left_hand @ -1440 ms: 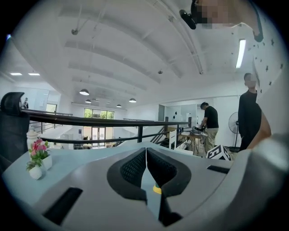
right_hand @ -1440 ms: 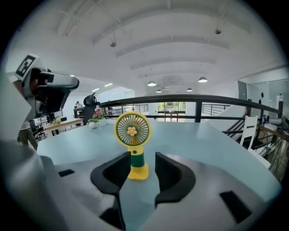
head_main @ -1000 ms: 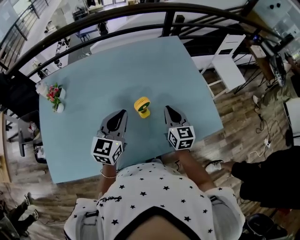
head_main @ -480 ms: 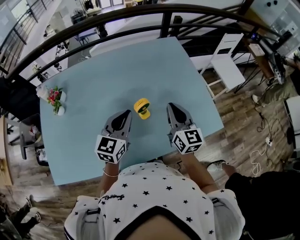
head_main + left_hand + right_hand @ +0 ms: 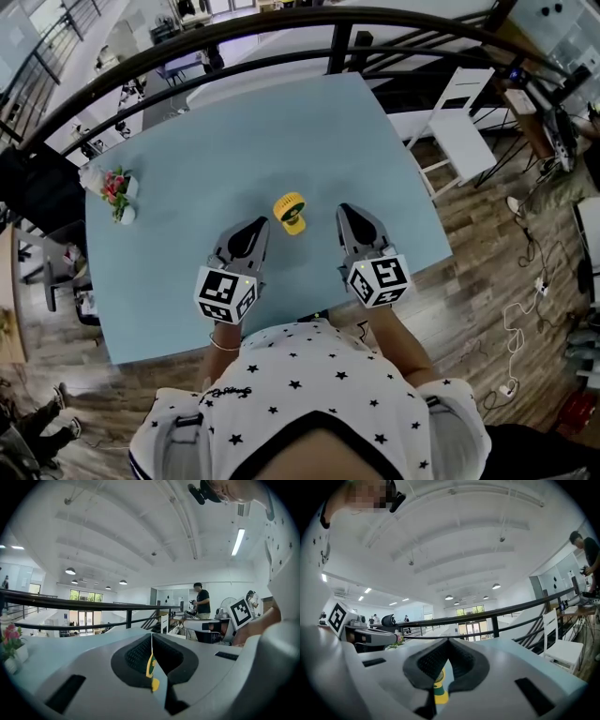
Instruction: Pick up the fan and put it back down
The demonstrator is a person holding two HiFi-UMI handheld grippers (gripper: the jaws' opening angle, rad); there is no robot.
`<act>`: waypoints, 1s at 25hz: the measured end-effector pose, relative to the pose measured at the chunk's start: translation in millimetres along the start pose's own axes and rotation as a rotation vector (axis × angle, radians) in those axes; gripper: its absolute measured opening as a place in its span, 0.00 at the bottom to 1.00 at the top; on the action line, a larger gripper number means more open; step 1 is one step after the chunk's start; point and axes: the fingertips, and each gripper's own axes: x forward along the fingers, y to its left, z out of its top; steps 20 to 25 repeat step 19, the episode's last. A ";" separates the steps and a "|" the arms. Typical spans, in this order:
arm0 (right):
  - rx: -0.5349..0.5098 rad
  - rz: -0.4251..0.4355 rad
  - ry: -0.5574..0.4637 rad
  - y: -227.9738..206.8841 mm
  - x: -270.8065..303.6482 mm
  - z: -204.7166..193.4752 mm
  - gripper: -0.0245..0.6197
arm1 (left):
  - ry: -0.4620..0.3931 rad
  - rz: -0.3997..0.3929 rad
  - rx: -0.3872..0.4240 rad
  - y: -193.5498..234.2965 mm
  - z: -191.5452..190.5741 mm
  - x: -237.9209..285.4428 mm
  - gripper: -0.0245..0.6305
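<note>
While the yellow fan stands untouched on the blue counter, you hold the left gripper and right gripper flanking it, jaws together. The pickup likely comes next: part one pair, then reach in.

Looks along the right gripper, jaws pressed together tip to tip with nothing clamped, and through the gap beneath them, at 6 o'clock, catches a narrow strip of the yellow and green fan beyond the tips, on the pale blue surface. Takes in at 9 o'clock the left gripper with its square-marker cube, apart from the fan. Shows farther off a dark railing crossing from 9 to 3 o'clock, a white chair at 3 o'clock and a person at 2 o'clock.
</note>
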 end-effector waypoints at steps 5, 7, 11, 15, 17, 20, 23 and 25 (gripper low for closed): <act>0.001 0.006 -0.001 0.8 -3.8 2.0 0.04 | 0.002 0.000 -0.001 -4.6 -0.6 -1.6 0.08; 0.004 0.010 -0.001 2.2 -3.8 1.8 0.04 | 0.005 0.002 -0.002 -4.5 -1.2 -2.7 0.08; 0.003 0.025 -0.003 6.3 -2.1 2.7 0.04 | 0.006 0.015 -0.003 -3.0 -1.3 -6.1 0.08; -0.001 0.040 -0.005 8.7 -1.4 4.0 0.04 | 0.007 0.026 -0.003 -3.5 -2.0 -8.2 0.08; 0.000 0.044 -0.006 9.0 -1.8 4.2 0.04 | 0.007 0.029 -0.004 -4.8 -2.7 -8.7 0.08; 0.002 0.048 -0.008 9.1 -2.4 4.2 0.04 | 0.008 0.030 -0.004 -6.2 -3.4 -9.0 0.08; 0.002 0.048 -0.008 9.1 -2.4 4.2 0.04 | 0.008 0.030 -0.004 -6.2 -3.4 -9.0 0.08; 0.002 0.048 -0.008 9.1 -2.4 4.2 0.04 | 0.008 0.030 -0.004 -6.2 -3.4 -9.0 0.08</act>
